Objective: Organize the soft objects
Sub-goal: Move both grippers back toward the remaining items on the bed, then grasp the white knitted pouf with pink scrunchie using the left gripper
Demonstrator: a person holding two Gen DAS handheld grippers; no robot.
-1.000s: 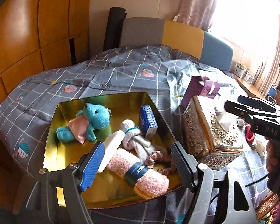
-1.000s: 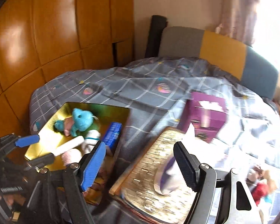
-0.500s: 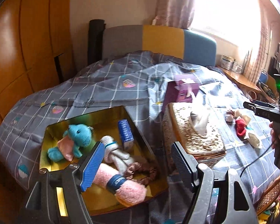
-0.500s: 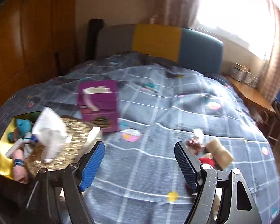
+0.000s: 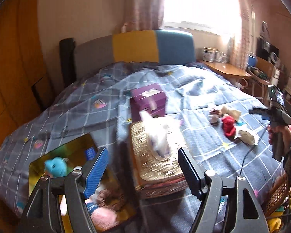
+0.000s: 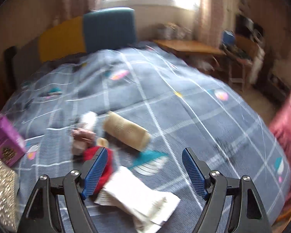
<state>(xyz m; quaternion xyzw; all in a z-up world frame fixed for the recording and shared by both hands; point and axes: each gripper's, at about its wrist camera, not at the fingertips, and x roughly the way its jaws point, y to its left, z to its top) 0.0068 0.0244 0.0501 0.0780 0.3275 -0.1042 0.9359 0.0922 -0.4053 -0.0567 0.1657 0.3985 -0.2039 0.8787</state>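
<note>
I hold my left gripper (image 5: 142, 168) with its jaws spread wide, empty; my right gripper (image 6: 145, 169) gapes likewise, gripping nothing.

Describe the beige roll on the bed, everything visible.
The beige roll is a soft-looking cylinder, seemingly rolled cloth with a fine ribbed or printed texture; blur hides detail. It lies on its side on the grey checked bedspread, angled with one end toward the white-and-pink bundle and the other toward the teal print. It sits just beyond the red item; contact with either neighbour is unclear. The right tongs are open, short of it, not touching.
</note>
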